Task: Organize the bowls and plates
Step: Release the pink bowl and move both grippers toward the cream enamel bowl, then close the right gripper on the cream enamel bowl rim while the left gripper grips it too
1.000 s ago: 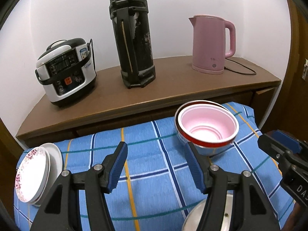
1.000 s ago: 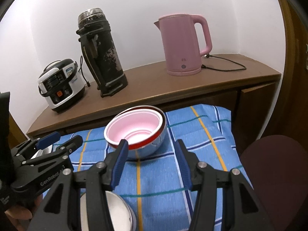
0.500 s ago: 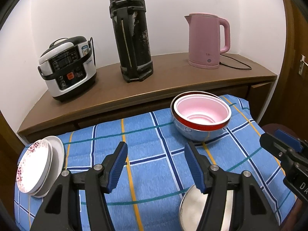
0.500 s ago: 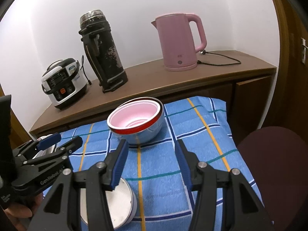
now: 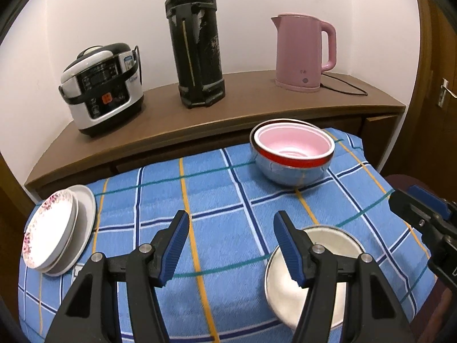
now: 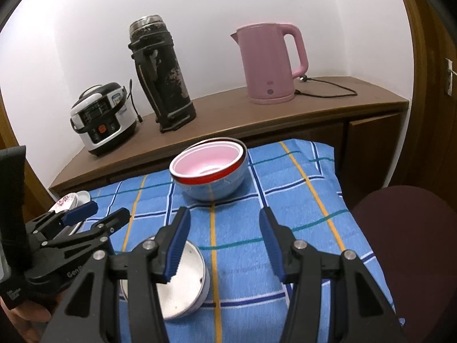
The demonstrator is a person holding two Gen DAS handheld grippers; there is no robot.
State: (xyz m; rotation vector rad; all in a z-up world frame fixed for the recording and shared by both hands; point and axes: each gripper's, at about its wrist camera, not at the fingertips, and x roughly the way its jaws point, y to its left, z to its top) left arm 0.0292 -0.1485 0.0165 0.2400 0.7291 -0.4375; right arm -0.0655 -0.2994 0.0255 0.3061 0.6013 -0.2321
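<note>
On the blue checked cloth [image 5: 217,194] stands a stack of bowls [image 5: 291,154]: a pink one inside a red-rimmed one inside a shiny metal one, also in the right wrist view [image 6: 210,168]. A single metal bowl [image 5: 328,274] with a white inside lies near the front, partly under my fingers [image 6: 185,280]. Floral and white plates [image 5: 54,228] are stacked at the cloth's left edge. My left gripper [image 5: 230,245] hovers open over the cloth with nothing between its fingers. My right gripper [image 6: 222,243] is open too and holds nothing. Each gripper shows at the edge of the other's view.
Behind the cloth runs a wooden sideboard [image 5: 160,125] with a rice cooker [image 5: 100,88], a tall black flask [image 5: 194,40] and a pink kettle [image 5: 302,51] with its cord. A dark round seat [image 6: 408,245] stands to the right, and a wooden door beyond it.
Both grippers have drawn back from the sideboard, so the bowl stack looks farther away and the single metal bowl has come into fuller view. Neither gripper's opening has changed.
</note>
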